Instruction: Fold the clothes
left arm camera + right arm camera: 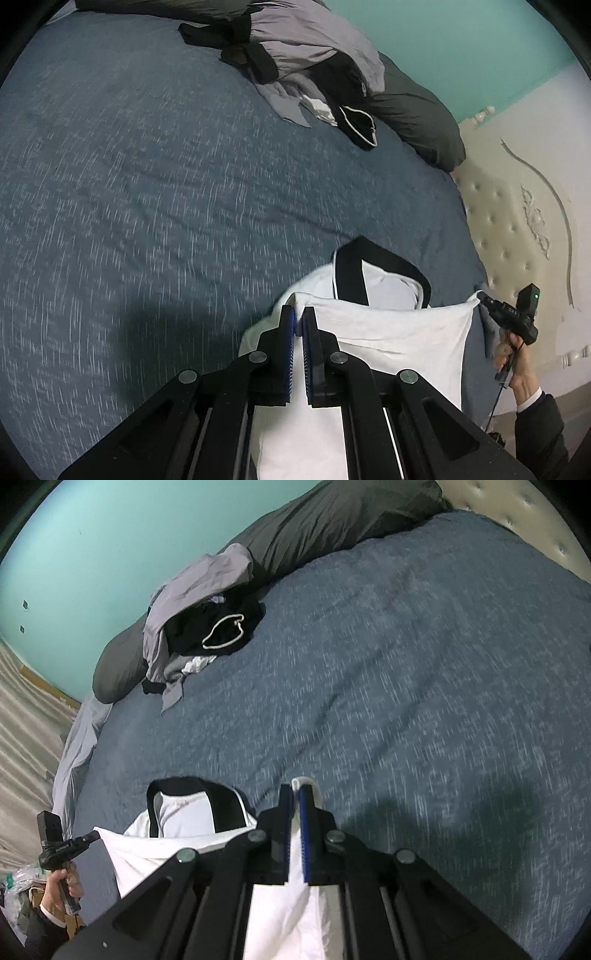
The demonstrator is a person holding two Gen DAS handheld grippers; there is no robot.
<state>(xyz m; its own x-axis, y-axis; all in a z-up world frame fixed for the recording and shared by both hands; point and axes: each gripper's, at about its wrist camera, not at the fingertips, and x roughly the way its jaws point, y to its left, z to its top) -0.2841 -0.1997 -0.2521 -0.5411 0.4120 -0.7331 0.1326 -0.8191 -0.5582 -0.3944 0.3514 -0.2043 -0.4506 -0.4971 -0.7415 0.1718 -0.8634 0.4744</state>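
Both grippers (pixel 298 314) (pixel 296 792) on white garment (pixel 399 328)

Dim, flat indoor light, streaky motion blur across the bedspread (pixel 147 184), heavy fisheye bending and black corners

The white garment (pixel 399 328) is soft matt cloth with a black knit-looking collar band (pixel 351 273). The bed cover (pixel 147 184) is blue heathered fabric, matt, perhaps slightly rough. The gripper fingers (pixel 284 332) are matt black plastic with ribbed blue pads (pixel 306 354) and dull metal pins. The headboard (pixel 517 221) looks tufted, faintly glossy leather.
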